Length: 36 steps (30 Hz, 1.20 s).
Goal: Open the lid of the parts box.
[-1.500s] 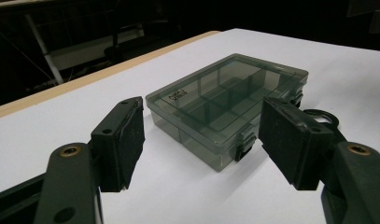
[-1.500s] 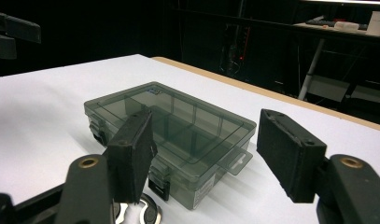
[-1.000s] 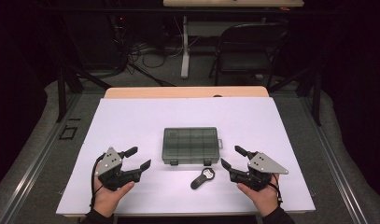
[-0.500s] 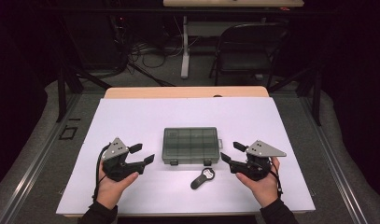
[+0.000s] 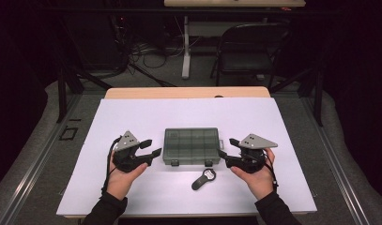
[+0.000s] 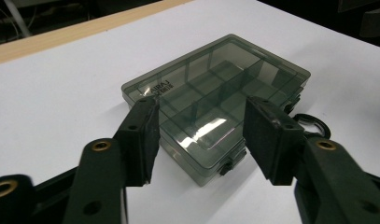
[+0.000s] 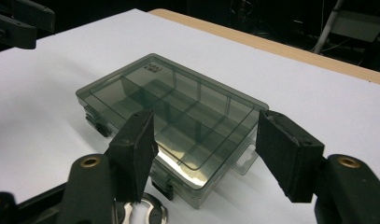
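A flat see-through box (image 5: 192,146) lies in the middle of the white table (image 5: 132,117), with its lid shut and little walls inside that make many small rooms. It looks light and stiff, made of hard smooth plastic, so I think it can slip if it is pinched too softly and crack if it is squeezed too hard. The best place to take hold looks like the short ends, one on each side, or the front edge where the two small clips (image 5: 175,162) sit. The left hand-held gripper (image 5: 149,148) is just beside the box's left end; its jaws have just been closing a little, but they are open with nothing between them. The right hand-held gripper (image 5: 226,147) is just beside the right end, jaws wide apart and holding nothing too. A small dark key fob with a ring (image 5: 204,178) lies near the front of the box, close to the right hand (image 5: 254,176), and it could get bumped. A chair (image 5: 245,49) and cables (image 5: 141,51) are far behind the table and are not in the way.
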Each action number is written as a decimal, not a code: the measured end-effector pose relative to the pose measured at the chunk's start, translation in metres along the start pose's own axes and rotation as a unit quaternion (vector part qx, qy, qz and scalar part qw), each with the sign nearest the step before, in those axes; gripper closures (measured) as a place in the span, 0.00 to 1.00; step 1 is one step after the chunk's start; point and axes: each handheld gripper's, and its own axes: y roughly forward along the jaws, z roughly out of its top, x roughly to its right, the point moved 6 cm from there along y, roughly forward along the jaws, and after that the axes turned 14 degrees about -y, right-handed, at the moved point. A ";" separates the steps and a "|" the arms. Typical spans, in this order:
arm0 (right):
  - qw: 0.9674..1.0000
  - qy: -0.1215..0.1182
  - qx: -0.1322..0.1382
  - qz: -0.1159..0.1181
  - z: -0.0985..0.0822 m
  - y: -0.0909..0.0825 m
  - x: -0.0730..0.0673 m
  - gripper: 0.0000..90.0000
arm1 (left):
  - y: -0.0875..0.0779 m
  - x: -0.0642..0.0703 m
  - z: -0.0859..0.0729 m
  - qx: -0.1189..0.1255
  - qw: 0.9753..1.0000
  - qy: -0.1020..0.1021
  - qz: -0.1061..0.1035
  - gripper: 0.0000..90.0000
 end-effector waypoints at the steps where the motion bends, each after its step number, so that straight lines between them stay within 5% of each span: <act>1: 1.000 -0.004 -0.010 -0.002 -0.003 0.003 0.002 0.48 | 0.004 -0.002 -0.001 0.000 1.000 -0.001 0.005 0.57; 14: 1.000 -0.003 -0.003 0.004 -0.022 0.010 0.006 0.69 | 0.017 -0.012 -0.013 -0.007 1.000 0.008 0.016 0.72; 22: 1.000 -0.026 0.004 -0.001 -0.034 0.010 0.000 0.64 | 0.019 -0.013 -0.025 -0.011 1.000 0.014 0.018 0.72; 32: 1.000 -0.016 -0.015 -0.002 -0.047 0.013 0.003 0.70 | 0.024 -0.018 -0.037 -0.026 0.999 0.007 0.036 0.69; 36: 1.000 -0.003 -0.016 0.005 -0.049 0.014 0.003 0.73 | 0.025 -0.019 -0.040 -0.027 0.999 -0.003 0.025 0.75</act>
